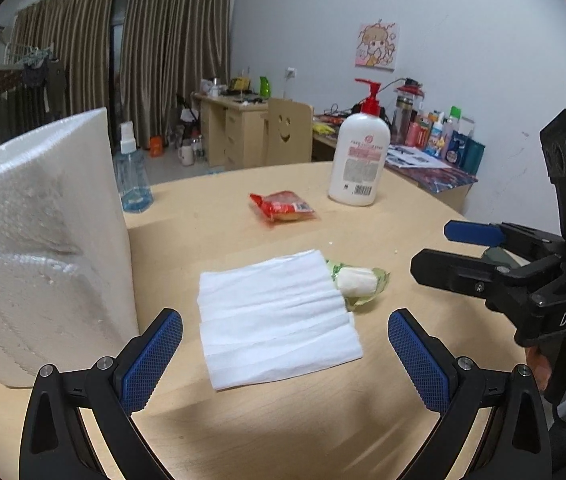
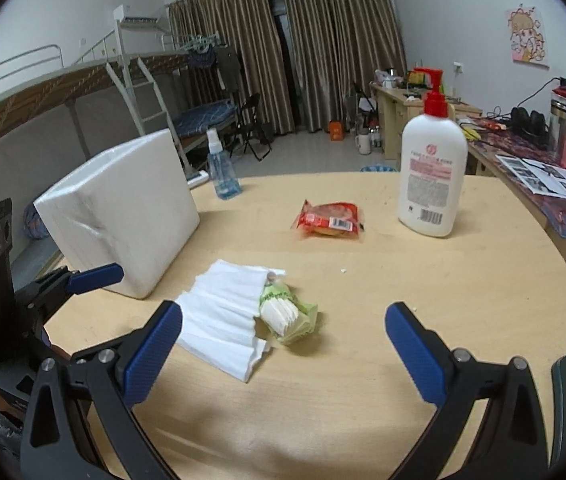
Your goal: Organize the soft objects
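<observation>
Left wrist view: a crinkled white tissue sheet lay flat at frame centre on the pale wooden bench, its upper right edge touching a green tissue packet. The left claw gaped wide, empty.

Right wrist view: a smooth white foam box stood left of centre. The right claw was spread wide, empty.

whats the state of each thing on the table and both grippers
left gripper: open, empty, above the table
right gripper: open, empty
tissues: flat stack, partly on the green pack
green pack: open, tissue showing, lying down
red packet: sealed, lying flat
foam box: standing on its side
lotion bottle: upright, pump on
spray bottle: upright, part full
</observation>
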`<control>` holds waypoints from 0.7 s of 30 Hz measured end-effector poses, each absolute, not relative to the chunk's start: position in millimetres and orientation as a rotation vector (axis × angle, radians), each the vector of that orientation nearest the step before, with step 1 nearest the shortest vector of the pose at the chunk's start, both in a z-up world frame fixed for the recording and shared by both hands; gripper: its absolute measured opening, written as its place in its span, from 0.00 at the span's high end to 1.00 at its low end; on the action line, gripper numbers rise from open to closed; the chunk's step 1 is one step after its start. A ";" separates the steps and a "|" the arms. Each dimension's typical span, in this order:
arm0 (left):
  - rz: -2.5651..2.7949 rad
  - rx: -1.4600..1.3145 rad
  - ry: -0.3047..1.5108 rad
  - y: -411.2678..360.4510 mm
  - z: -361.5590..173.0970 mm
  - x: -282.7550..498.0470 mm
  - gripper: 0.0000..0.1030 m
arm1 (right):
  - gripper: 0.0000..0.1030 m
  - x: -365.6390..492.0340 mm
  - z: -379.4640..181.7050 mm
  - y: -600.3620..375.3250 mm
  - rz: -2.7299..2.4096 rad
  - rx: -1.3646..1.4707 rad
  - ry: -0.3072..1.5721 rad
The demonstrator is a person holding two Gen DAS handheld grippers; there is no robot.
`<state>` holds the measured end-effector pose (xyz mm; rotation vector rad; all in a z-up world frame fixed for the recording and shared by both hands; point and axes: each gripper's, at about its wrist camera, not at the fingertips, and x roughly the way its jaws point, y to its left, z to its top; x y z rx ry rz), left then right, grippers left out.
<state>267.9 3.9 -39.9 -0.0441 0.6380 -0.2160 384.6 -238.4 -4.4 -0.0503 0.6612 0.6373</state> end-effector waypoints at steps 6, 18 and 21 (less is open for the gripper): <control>-0.218 -0.047 0.668 3.4 -46.2 277.1 0.01 | 0.00 398.5 -10.6 -240.3 0.650 -0.052 0.698; -0.238 -0.018 0.760 -2.6 -63.5 292.6 0.19 | 0.00 412.3 -20.9 -235.1 0.698 -0.049 0.761; -0.231 -0.006 0.766 -2.5 -65.8 294.2 0.20 | 0.00 415.4 -22.5 -234.7 0.703 -0.047 0.767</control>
